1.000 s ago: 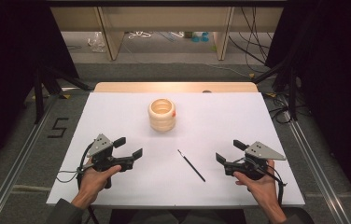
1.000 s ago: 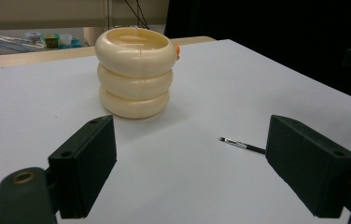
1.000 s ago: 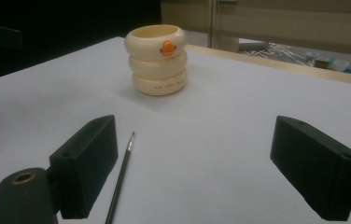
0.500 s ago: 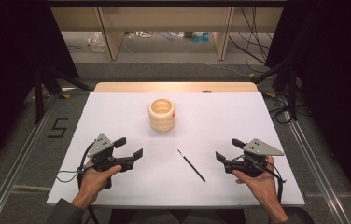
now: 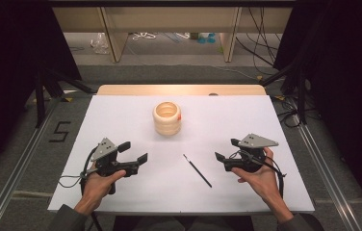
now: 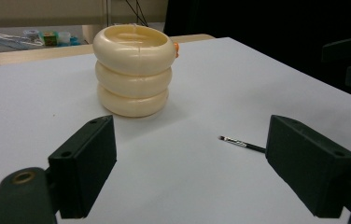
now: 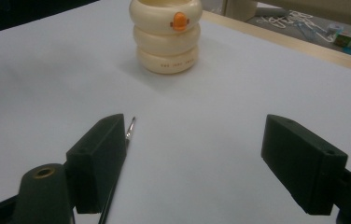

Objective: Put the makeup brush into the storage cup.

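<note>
Both tongs, left and right, are released, flanking the brush near the surface's front edge. Grip the brush mid-handle, then lift toward the cup.

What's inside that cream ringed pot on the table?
The cream pot stands open-topped. The high view shows only its pale inner wall near the rim, with nothing sticking out. Its bottom is hidden by the walls, so small contents cannot be ruled out.
</note>
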`<state>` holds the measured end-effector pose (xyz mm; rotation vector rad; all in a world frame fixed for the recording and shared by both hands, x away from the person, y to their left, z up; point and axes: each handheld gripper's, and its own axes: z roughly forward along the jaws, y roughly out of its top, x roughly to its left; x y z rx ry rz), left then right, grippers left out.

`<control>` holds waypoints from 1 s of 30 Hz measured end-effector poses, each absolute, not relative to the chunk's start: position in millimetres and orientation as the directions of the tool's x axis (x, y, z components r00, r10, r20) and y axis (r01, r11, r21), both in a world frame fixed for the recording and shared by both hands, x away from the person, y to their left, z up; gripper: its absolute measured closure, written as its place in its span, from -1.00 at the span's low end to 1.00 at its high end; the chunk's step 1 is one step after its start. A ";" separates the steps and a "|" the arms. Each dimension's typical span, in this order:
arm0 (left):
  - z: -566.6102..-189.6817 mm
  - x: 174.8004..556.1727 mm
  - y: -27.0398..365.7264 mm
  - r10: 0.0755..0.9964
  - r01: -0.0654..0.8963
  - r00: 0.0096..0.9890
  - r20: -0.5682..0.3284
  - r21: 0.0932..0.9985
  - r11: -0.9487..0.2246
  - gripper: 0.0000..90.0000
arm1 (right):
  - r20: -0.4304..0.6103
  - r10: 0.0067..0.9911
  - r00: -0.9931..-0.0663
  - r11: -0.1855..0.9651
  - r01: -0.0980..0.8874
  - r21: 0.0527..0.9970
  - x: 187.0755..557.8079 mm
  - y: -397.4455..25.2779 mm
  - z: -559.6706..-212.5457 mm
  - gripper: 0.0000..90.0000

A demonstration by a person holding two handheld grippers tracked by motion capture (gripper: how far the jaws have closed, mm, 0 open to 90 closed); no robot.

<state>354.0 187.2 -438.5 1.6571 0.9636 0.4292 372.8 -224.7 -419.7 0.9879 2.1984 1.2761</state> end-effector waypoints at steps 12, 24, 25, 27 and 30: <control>-438.5 353.6 187.4 0.771 0.366 0.608 -0.191 0.929 -0.059 -0.65 | -0.023 0.715 -0.699 0.429 0.412 0.804 386.6 -206.0 -416.1 -0.44; -438.9 353.3 187.9 0.770 0.369 0.608 -0.192 0.927 -0.060 -0.65 | -0.001 0.656 -0.755 0.528 0.458 0.715 401.3 -176.1 -418.2 -0.34; -438.9 353.3 187.9 0.770 0.369 0.608 -0.192 0.927 -0.060 -0.65 | -0.001 0.656 -0.755 0.528 0.458 0.715 401.3 -176.1 -418.2 -0.34; -438.6 353.3 188.6 0.770 0.363 0.611 -0.184 0.930 -0.066 -0.65 | -0.009 0.647 -0.762 0.551 0.460 0.697 404.2 -169.6 -422.4 -0.34; -438.6 353.2 188.5 0.769 0.362 0.613 -0.184 0.930 -0.066 -0.65 | -0.020 0.644 -0.765 0.559 0.453 0.695 406.8 -164.0 -427.0 -0.33</control>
